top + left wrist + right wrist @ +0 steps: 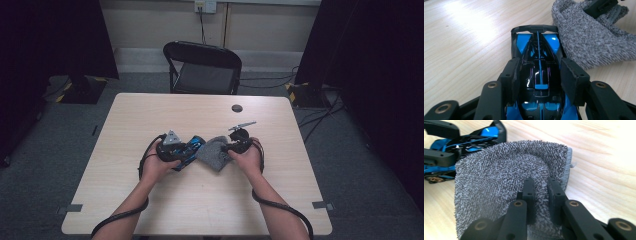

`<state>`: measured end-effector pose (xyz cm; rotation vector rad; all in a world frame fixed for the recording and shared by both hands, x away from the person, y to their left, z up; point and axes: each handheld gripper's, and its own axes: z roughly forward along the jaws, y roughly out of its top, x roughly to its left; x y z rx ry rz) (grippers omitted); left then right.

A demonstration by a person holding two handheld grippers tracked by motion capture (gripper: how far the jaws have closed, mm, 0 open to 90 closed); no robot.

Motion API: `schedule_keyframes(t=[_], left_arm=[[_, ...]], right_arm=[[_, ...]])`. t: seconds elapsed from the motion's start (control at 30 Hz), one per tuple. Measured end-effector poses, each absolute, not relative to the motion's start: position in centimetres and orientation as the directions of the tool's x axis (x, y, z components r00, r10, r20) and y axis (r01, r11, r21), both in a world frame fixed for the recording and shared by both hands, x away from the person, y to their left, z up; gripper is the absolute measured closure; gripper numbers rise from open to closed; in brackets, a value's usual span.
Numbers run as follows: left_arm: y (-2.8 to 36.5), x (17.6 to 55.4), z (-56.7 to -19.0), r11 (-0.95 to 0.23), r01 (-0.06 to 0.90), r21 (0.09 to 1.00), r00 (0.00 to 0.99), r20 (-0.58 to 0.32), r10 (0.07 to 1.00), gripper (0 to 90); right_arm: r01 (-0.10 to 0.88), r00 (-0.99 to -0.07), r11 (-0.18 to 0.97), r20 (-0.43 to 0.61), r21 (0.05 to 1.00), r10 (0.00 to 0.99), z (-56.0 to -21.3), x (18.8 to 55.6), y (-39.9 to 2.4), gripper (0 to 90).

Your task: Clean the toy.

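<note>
Gripping the blue toy car (539, 72) steady, the left gripper (539, 83) presents it rightward to the grey cloth (506, 185), pinched by the right gripper (539, 195) for wiping.

No readable text, label, brand, number or sign anywhere. Blue-and-black toy car (539, 75): bare gloss and stripes, no lettering legible. Grey cloth (506, 185): plain weave, no tag print. Desk (150, 115): bare wood grain. Yellow-and-black hazard stripes on the floor stands (295, 92), wordless.
</note>
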<state>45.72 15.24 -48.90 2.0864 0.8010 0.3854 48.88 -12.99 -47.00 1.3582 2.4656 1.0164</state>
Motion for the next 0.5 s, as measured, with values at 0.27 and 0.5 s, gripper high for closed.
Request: schedule_keyframes(t=[0.27, 0.5], left_arm=[[15.3, 45.7, -48.9, -0.434, 0.405, 0.805, 0.747, -0.019, 0.664, 51.4], [15.3, 45.7, -48.9, -0.435, 0.406, 0.804, 0.747, -0.018, 0.664, 51.4]], right_arm=[[0.7, -0.556, 0.337, 0.185, 0.629, 0.81, -47.0, 49.4, -14.3, 78.7], [0.713, -0.509, 0.284, 0.194, 0.642, 0.839, -46.8, 49.8, -16.0, 78.9]])
